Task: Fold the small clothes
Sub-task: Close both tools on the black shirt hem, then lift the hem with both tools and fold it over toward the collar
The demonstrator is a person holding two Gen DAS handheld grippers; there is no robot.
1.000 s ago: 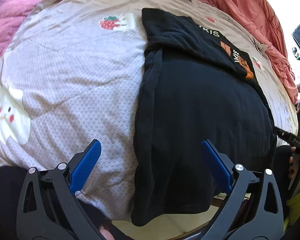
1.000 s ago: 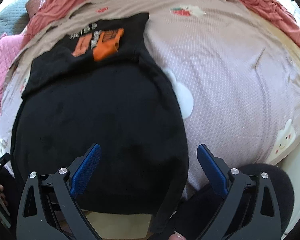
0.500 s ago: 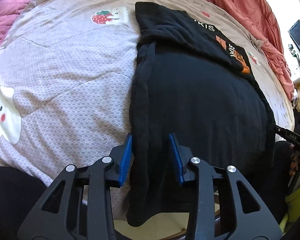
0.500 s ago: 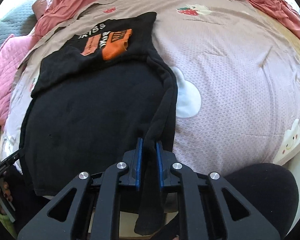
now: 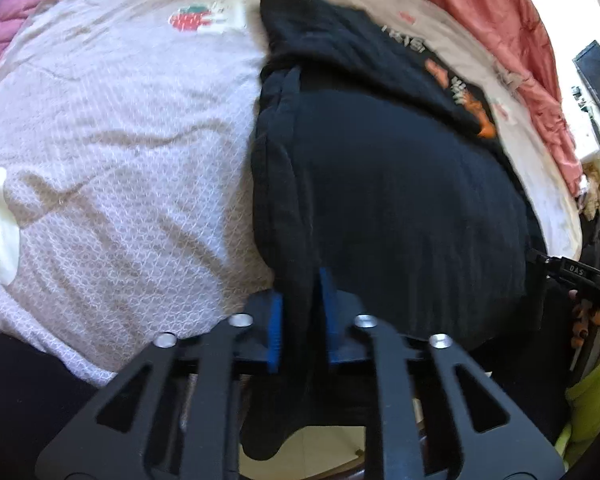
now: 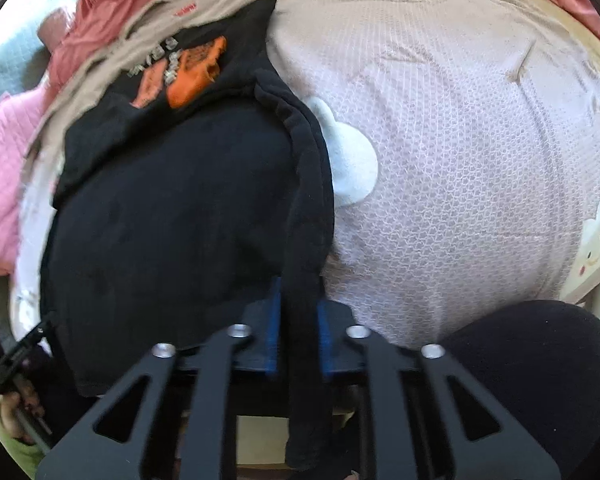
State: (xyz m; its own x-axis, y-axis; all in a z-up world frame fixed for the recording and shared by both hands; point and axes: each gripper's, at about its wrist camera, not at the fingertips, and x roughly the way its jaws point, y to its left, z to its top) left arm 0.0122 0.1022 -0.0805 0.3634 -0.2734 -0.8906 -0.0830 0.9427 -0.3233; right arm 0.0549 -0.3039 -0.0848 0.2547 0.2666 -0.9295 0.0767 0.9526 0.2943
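Observation:
A black t-shirt (image 5: 400, 184) with an orange and white print lies on the bed, its far part folded over so the print (image 5: 464, 92) faces up. My left gripper (image 5: 300, 312) is shut on the shirt's near left corner at the bed's front edge. In the right wrist view the same shirt (image 6: 172, 208) fills the left half, print (image 6: 188, 72) at the far end. My right gripper (image 6: 298, 320) is shut on the shirt's near right corner, where the folded side edge hangs down between the blue pads (image 6: 274, 328).
The bed has a pale pink-grey patterned sheet (image 5: 120, 152) with strawberry and bunny motifs. A rumpled red blanket (image 5: 512, 32) lies along the far edge, a pink quilt (image 6: 0, 184) at the side. The person's dark-clad knee (image 6: 540, 372) is at the bed's front edge.
Both grippers went from wide open to shut on the shirt's near corners. The left closed fully in the last half second. Both views are now slightly blurred from motion.

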